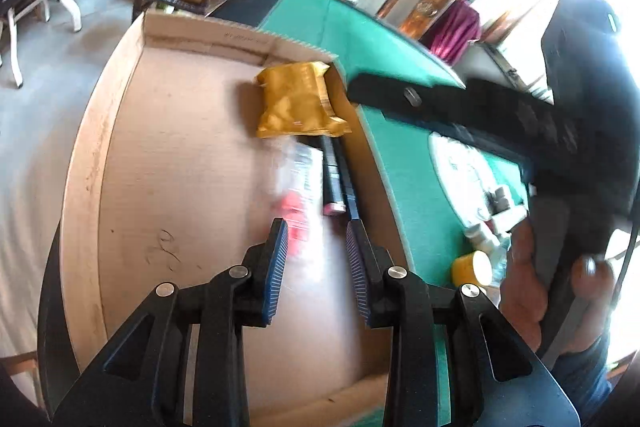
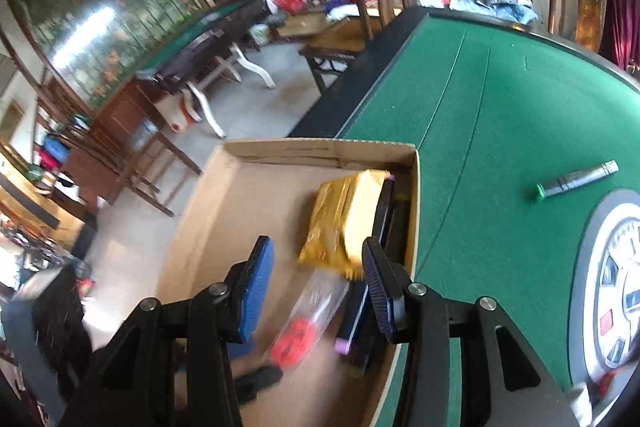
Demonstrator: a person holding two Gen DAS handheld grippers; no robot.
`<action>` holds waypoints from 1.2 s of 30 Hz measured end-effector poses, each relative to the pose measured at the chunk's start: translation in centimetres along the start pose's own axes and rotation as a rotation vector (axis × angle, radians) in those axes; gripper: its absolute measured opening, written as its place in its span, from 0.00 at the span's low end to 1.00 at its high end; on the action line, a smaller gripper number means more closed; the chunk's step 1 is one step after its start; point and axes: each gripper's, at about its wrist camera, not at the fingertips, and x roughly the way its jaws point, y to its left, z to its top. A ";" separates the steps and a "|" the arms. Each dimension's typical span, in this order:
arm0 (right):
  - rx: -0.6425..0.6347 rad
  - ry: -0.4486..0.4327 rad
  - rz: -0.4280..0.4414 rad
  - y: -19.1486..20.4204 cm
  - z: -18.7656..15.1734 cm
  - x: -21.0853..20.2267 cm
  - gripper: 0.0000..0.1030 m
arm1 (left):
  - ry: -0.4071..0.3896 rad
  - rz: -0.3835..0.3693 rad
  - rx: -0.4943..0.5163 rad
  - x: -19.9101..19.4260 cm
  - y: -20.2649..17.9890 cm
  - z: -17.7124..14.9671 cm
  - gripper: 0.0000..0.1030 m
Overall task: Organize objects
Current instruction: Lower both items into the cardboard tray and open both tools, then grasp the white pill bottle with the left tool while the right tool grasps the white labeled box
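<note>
An open cardboard box (image 1: 120, 99) (image 2: 320, 147) sits against the left edge of the green felt table (image 2: 480, 107). Inside it lie a gold foil packet (image 1: 296, 103) (image 2: 348, 215), a clear bag with red pieces (image 1: 296, 195) (image 2: 308, 319) that is blurred, and long dark items (image 1: 336, 179) (image 2: 388, 227) along the box's right wall. My left gripper (image 1: 318, 255) hovers over the box with its jaws apart and nothing between them. My right gripper (image 2: 318, 267) also hangs over the box, open and empty, above the clear bag.
A dark tube with a green cap (image 2: 576, 179) lies on the felt. A round white centrepiece (image 2: 612, 287) sits to the right, with a yellow-lidded jar (image 1: 472, 269) and small bottles (image 1: 492, 223) near it. A hand (image 1: 524, 291) grips the other tool. Wooden chairs stand behind the table.
</note>
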 end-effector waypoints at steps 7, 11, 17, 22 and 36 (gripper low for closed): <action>0.056 -0.082 0.027 -5.2 -7.6 -7.7 0.45 | -0.010 -0.073 0.124 -0.9 -5.7 -3.2 0.28; 0.100 -0.139 0.037 -8.6 -11.0 -12.0 0.45 | 0.050 -0.110 0.235 2.1 -9.8 -3.4 0.28; 0.123 -0.265 -0.004 -12.8 -15.6 -17.1 0.52 | 0.118 -0.092 0.369 4.7 -14.6 -7.3 0.28; 0.194 -0.281 0.011 -16.3 -16.6 -17.8 0.52 | 0.120 -0.055 0.387 5.9 -15.9 -8.2 0.28; 0.249 -0.249 0.075 -16.6 -17.1 -18.4 0.52 | 0.164 0.013 0.417 8.9 -17.7 -9.2 0.33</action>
